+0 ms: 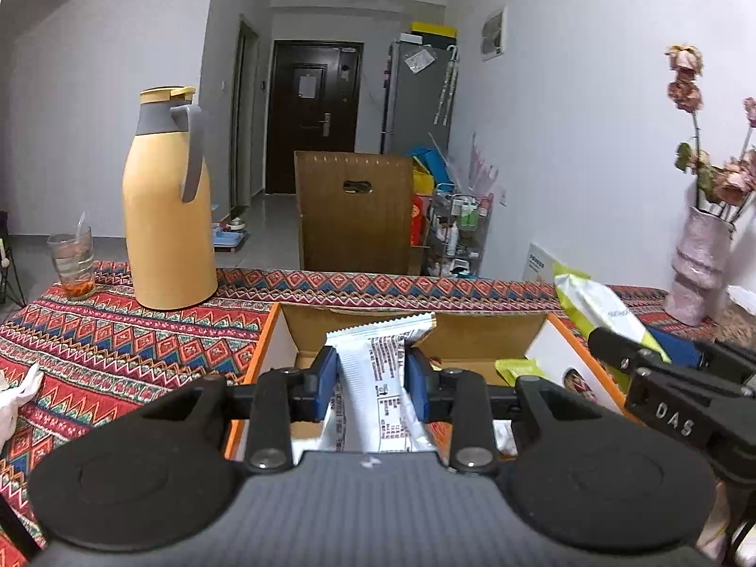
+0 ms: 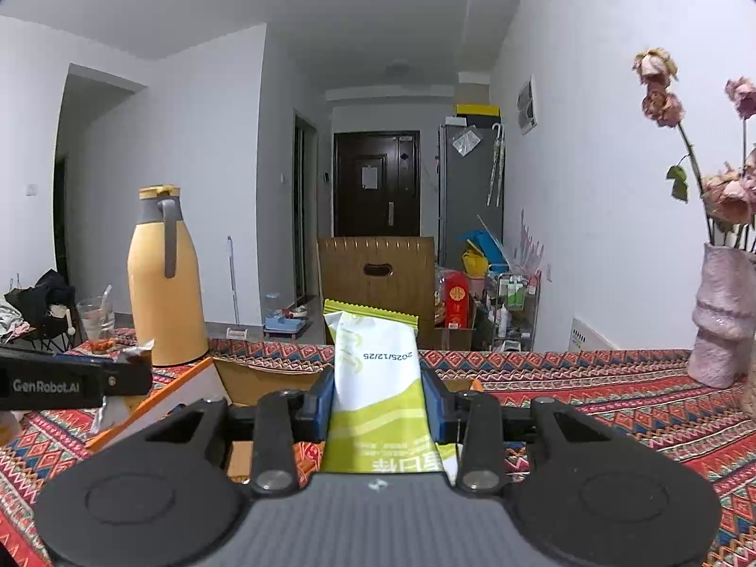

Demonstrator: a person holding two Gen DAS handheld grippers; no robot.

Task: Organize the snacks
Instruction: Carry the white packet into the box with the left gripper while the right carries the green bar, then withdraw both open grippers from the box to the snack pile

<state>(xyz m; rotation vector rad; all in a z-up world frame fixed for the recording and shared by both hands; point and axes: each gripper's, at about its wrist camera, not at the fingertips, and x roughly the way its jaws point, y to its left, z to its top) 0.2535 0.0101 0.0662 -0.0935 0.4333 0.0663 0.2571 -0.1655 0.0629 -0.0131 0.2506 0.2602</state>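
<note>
Blue pads on the left gripper (image 1: 371,385) pinch a white snack packet (image 1: 378,378) from both sides; the jaws are clenched on it. The packet is long and flat, printed with small black text down its back seam, with a serrated top edge and a gold-brown corner folded over at its far end. It sits above the open cardboard box (image 1: 482,330), whose outside edges are orange and whose inside is plain brown. A small green packet (image 1: 517,368) lies inside the box toward its right wall.

The right gripper (image 2: 378,401) likewise grasps a snack, a green and white packet (image 2: 378,378) held upright between its blue pads. This packet has a lime-green crimped top, a white middle with a printed date and a lime-green lower part with white lettering. From the left wrist view it shows at the right, just past the box's right wall.

The box rests on a tablecloth (image 1: 118,330) woven in red, blue and white zigzags. Farther left on the cloth stand a tall yellow thermos jug (image 1: 165,217) with a grey handle and a drinking glass (image 1: 73,260). At the far right is a pink vase (image 1: 699,264) of dried roses. Beyond the table stands a brown carton (image 1: 354,212) with a hand slot, then a dark door (image 1: 312,113)
</note>
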